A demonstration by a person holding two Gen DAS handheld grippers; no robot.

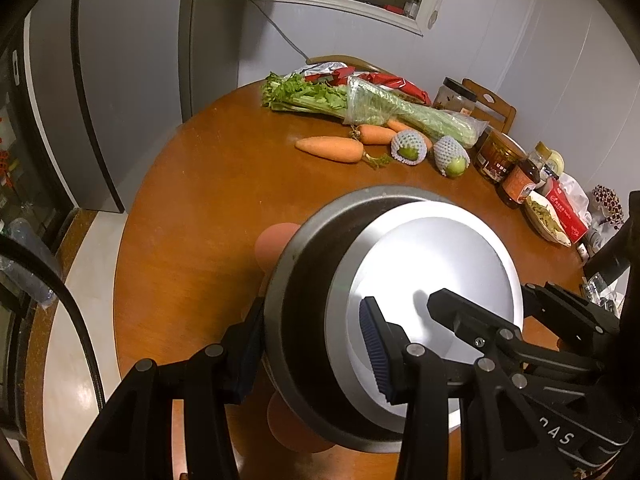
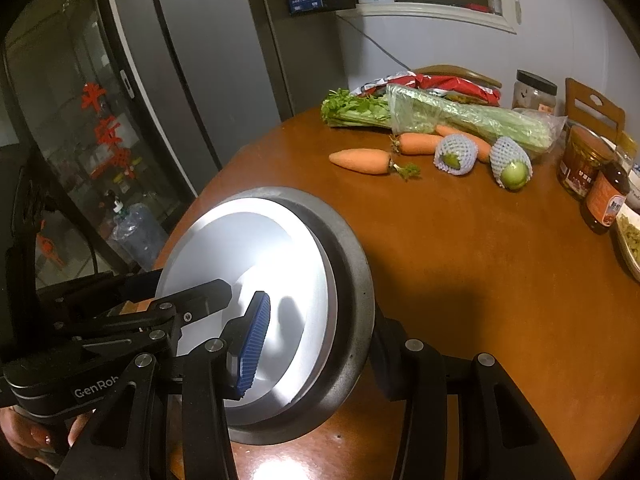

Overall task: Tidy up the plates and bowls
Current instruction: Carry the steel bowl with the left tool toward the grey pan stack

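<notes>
A dark grey bowl (image 1: 304, 280) (image 2: 352, 264) with a white plate (image 1: 436, 264) (image 2: 244, 256) lying inside it hangs low over the near part of the round wooden table (image 1: 208, 184) (image 2: 460, 264). My left gripper (image 1: 310, 354) is shut on the bowl's left rim, its blue pad (image 1: 374, 348) inside over the plate. My right gripper (image 2: 316, 350) is shut on the opposite rim, its blue pad (image 2: 254, 344) inside too. Each gripper also shows in the other's view. Whether the bowl touches the table is hidden. Something orange-pink (image 1: 276, 246) peeks out from under the bowl.
At the table's far side lie celery in plastic (image 1: 372, 104), carrots (image 1: 330, 149) and two netted green fruits (image 1: 408, 146). Jars and sauce bottles (image 1: 516, 182) and snack packs stand at the right. A fridge (image 2: 192, 92) and a glass-door cabinet are on the left. A hand (image 2: 28, 436) grips the left tool.
</notes>
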